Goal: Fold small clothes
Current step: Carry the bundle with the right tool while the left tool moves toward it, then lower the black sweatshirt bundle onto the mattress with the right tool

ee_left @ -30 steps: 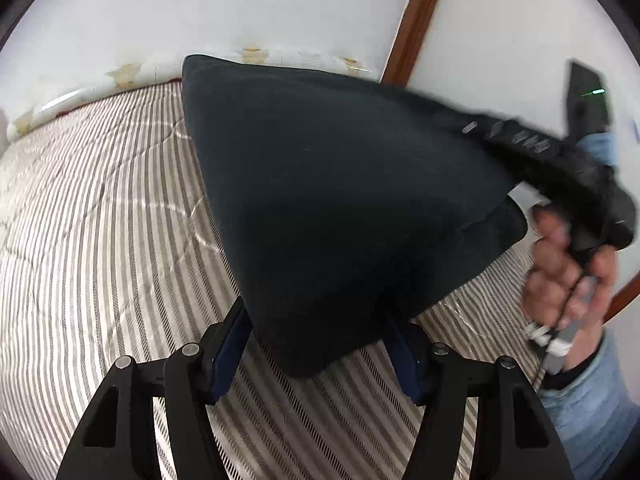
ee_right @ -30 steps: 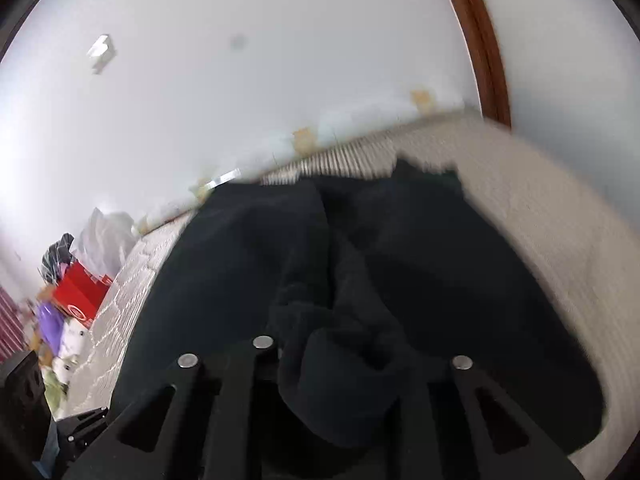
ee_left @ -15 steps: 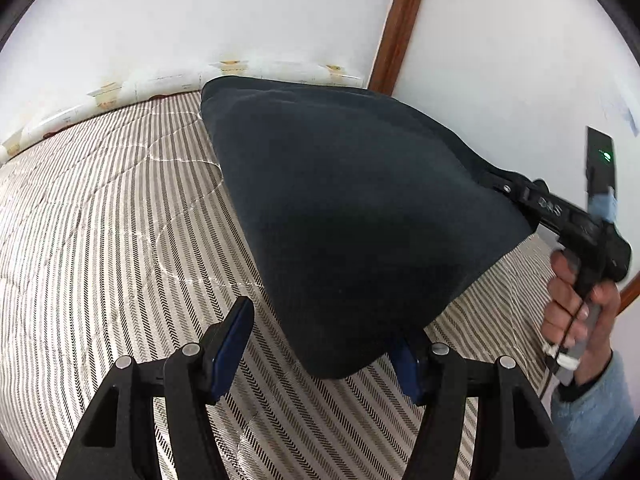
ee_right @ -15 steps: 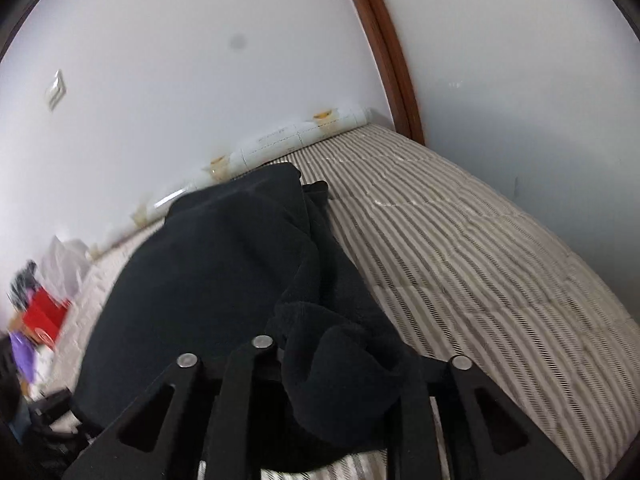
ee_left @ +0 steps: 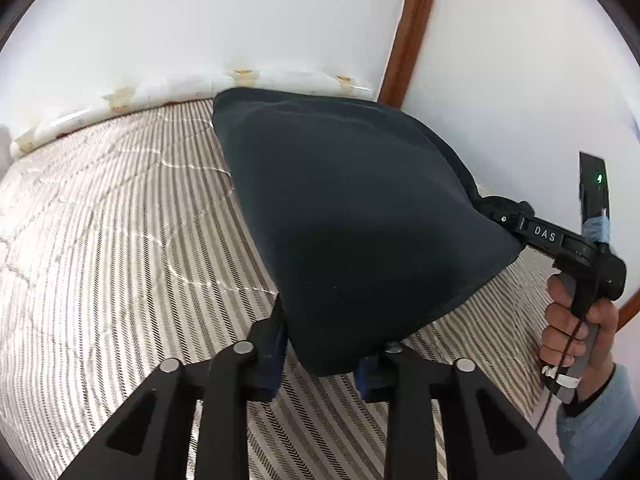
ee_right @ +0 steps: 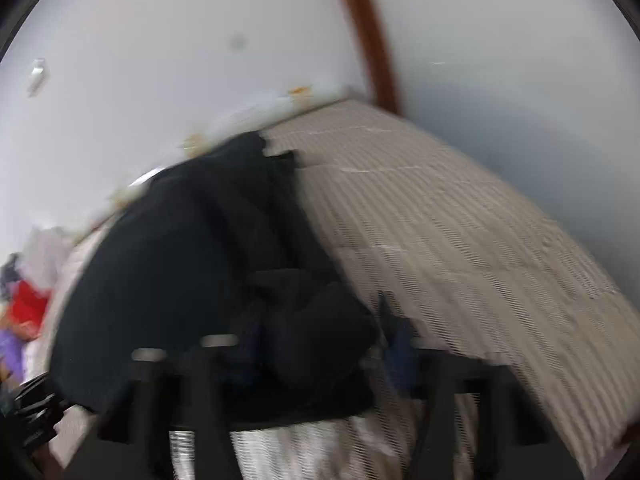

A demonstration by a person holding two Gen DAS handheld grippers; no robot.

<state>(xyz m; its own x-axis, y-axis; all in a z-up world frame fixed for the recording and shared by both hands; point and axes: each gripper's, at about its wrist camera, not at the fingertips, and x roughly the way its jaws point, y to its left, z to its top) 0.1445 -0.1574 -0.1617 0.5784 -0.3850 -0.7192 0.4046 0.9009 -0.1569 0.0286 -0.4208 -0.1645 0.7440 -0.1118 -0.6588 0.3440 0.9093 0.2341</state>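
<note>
A dark navy garment (ee_left: 352,216) hangs stretched above the striped mattress (ee_left: 112,248), held at two corners. My left gripper (ee_left: 320,356) is shut on its near corner at the bottom of the left wrist view. My right gripper (ee_left: 492,208) is shut on the other corner at the right of that view, with the hand on its handle below. In the blurred right wrist view the garment (ee_right: 208,264) bunches between the jaws of my right gripper (ee_right: 316,348) and drapes away to the left.
White walls meet at a brown wooden post (ee_left: 408,28) behind the mattress. A white padded strip (ee_left: 160,88) lines the mattress's far edge. Red and purple clutter (ee_right: 24,316) lies beyond the mattress's left end.
My left gripper's jaws have closed in on the garment's corner. The right gripper has swung, blurring its view, and the garment stays lifted and stretched between both.
</note>
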